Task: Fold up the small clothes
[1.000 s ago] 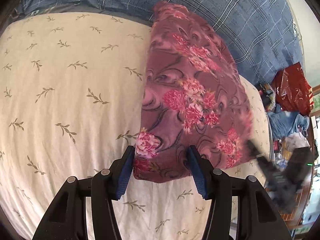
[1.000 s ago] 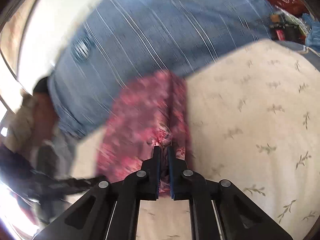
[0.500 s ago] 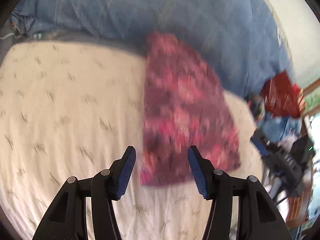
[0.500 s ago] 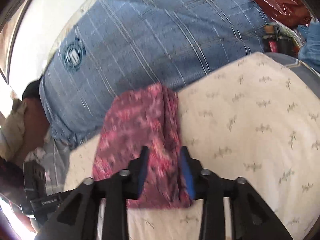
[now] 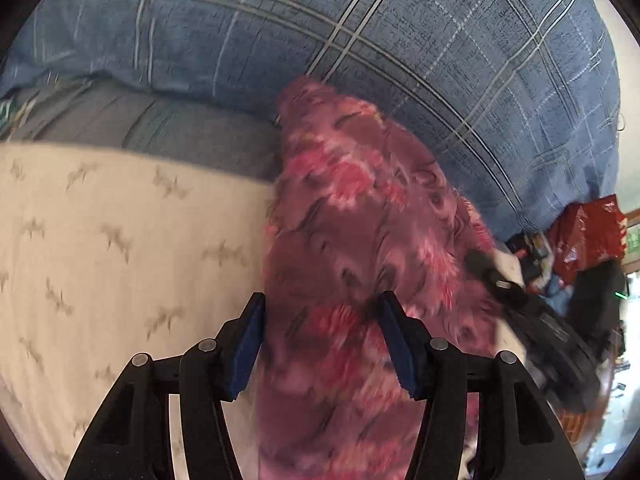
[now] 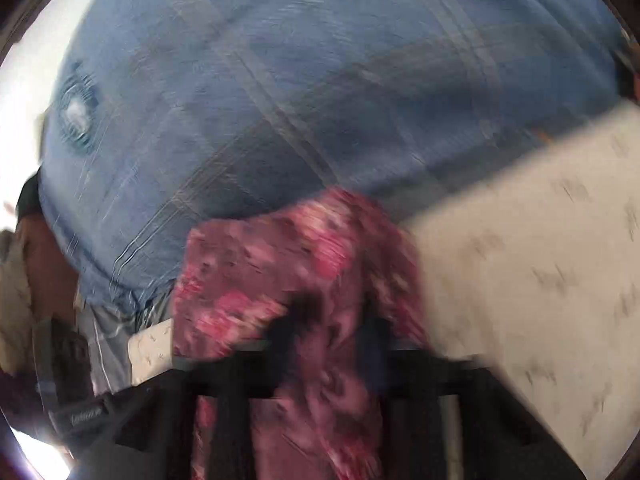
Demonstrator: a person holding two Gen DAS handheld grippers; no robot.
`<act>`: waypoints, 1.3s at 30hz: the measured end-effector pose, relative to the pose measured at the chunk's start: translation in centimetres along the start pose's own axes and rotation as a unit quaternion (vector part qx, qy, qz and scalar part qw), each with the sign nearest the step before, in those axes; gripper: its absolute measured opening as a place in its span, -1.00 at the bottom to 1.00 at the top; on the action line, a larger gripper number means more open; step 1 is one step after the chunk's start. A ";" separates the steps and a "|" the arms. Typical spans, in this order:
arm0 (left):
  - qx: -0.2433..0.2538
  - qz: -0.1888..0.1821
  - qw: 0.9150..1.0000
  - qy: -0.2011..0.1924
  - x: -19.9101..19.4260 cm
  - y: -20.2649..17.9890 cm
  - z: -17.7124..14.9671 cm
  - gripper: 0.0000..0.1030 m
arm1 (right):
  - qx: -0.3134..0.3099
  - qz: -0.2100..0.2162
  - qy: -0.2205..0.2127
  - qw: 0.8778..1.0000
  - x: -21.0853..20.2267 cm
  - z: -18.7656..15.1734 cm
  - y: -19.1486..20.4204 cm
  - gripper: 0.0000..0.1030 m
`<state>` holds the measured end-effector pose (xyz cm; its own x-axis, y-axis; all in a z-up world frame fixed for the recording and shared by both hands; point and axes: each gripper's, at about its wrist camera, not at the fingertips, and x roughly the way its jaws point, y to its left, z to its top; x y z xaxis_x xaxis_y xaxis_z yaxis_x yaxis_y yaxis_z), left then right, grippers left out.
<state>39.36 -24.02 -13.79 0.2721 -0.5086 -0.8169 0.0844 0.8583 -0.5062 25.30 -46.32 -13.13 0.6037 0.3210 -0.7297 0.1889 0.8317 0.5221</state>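
Note:
A maroon floral garment (image 5: 360, 248) lies folded lengthwise on the cream leaf-print sheet (image 5: 100, 260), its far end against a blue plaid pillow. My left gripper (image 5: 320, 344) is open, its blue-padded fingers astride the garment's near end. The other gripper (image 5: 520, 312) shows at the garment's right edge. In the blurred right wrist view the garment (image 6: 288, 272) fills the lower middle and my right gripper (image 6: 332, 344) is open, fingers apart over the cloth.
A large blue plaid pillow (image 5: 400, 60) backs the bed, also in the right wrist view (image 6: 300, 100). A red plastic bag (image 5: 588, 236) and clutter sit beyond the bed's right side. The cream sheet (image 6: 540, 260) spreads right.
My right gripper was shut on the garment's edge, then opened. Both grippers have moved forward and down over the garment, which now fills more of each view.

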 end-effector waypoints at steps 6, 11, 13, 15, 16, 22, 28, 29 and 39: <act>-0.040 -0.031 0.999 0.008 2.7 1.8 1.4 0.11 | -0.017 -0.010 -0.019 1.000 0.3 0.3 -0.5 -0.91; -0.011 0.003 1.000 -0.006 1.0 1.2 0.7 0.07 | -0.009 -0.026 -0.001 1.000 0.8 -1.0 -1.8 -0.76; 0.004 0.020 0.999 -0.026 -0.5 0.9 -0.5 0.06 | -0.011 -0.024 -0.011 1.000 -0.6 -1.6 -1.6 -0.74; 0.014 0.035 0.998 -0.049 -1.7 0.5 -1.8 0.06 | -0.007 -0.015 -0.017 1.000 -1.9 -2.4 -1.9 -0.73; 0.018 0.040 0.997 -0.057 -2.2 0.3 -2.5 0.06 | -0.001 -0.010 -0.021 1.000 -2.6 -3.0 -2.0 -0.72; 0.026 0.054 0.996 -0.063 -3.4 -0.9 -5.1 0.06 | -0.001 0.000 -0.009 1.000 -4.5 -5.5 -1.9 -0.45; 0.029 0.062 0.995 -0.073 -5.3 -0.8 -6.1 0.09 | -0.018 -0.005 -0.019 1.000 -5.8 -6.7 -1.3 -0.35; 0.029 0.063 0.995 -0.072 -5.3 -0.7 -6.2 0.09 | -0.018 -0.005 -0.021 1.000 -5.8 -7.0 -1.5 -0.30; -0.044 -0.011 0.999 -0.006 -4.5 3.9 -6.1 0.17 | 0.017 -0.002 -0.044 0.999 -7.3 -6.7 -3.7 -0.12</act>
<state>32.58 -18.80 -13.75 0.2833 -0.5261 -0.8018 0.0057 0.8370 -0.5472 15.04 -48.73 -12.72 0.6689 0.2745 -0.6908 0.2168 0.8168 0.5346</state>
